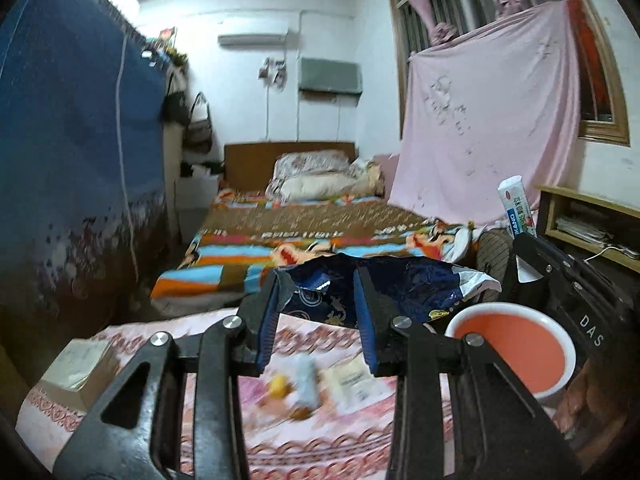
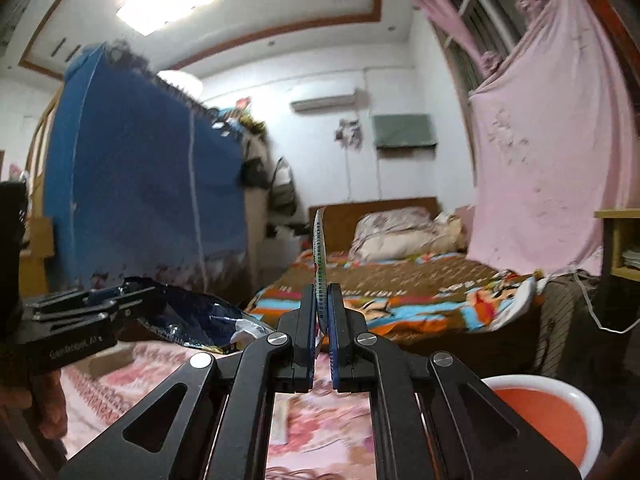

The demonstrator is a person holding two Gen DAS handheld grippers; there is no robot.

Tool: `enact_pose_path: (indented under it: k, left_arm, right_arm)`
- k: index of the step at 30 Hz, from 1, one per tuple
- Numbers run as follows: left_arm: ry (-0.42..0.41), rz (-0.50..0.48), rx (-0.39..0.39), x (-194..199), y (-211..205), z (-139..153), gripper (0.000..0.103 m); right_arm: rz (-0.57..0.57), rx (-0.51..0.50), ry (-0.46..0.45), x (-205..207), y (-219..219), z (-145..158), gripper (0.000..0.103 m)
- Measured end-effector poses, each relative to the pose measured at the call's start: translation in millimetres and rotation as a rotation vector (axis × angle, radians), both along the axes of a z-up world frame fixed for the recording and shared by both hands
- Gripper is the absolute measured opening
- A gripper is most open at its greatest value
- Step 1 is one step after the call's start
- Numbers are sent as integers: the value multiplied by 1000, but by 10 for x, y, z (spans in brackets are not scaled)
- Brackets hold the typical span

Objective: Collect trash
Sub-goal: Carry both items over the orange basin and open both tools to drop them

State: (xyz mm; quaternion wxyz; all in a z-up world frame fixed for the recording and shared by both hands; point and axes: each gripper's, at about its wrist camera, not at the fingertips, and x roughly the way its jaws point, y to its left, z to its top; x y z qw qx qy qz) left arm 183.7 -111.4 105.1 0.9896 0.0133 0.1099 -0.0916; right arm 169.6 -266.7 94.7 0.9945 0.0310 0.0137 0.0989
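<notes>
Left gripper (image 1: 320,280), seen along its own two fingers, is closed part-way on a crumpled dark blue foil wrapper (image 1: 400,288); the blue pads press on the wrapper's left portion, and the rest spreads out to the right of the jaws. The wrapper is glossy navy with pale printed figures, a torn silvery-white edge at its right end and a small yellow mark on its lower right. It hangs in the air above a table covered by a pink patterned cloth (image 1: 312,440). From the right wrist view the same wrapper (image 2: 188,312) shows at the left, held by the left gripper (image 2: 100,300).

Right gripper (image 2: 322,304) has its jaws fully closed on a thin white packet (image 2: 320,248) that stands upright and edge-on between the pads, with green and red print along it. In the left wrist view this packet (image 1: 518,210) is seen from its flat side at the right, white and blue with red lettering, rising above the black body of the right gripper.

A white bowl with an orange-red inside (image 1: 516,356) sits on the cloth at the near right, just beside the left gripper's right finger. Blurred small items lie on the cloth below the jaws, among them a yellow piece (image 1: 279,385) and a pale flat packet (image 1: 352,384). A small box (image 1: 76,372) rests at the near left. A bed with a colourful blanket (image 1: 304,236) lies beyond.
</notes>
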Motion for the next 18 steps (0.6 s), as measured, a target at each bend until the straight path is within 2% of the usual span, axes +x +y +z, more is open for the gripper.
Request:
enact_pose_path:
  k: [3, 8, 18]
  left_arm:
    - [-36, -27, -5, -7, -214, 25, 20]
    - [-43, -85, -24, 53, -535, 1, 20]
    - [118, -156, -56, 372, -1106, -119, 20]
  right_arm:
    - [-53, 29, -28, -46, -181, 52, 3]
    - [-145, 57, -38, -70, -488, 80, 3]
    - [-266, 140, 47, -13, -979, -26, 4]
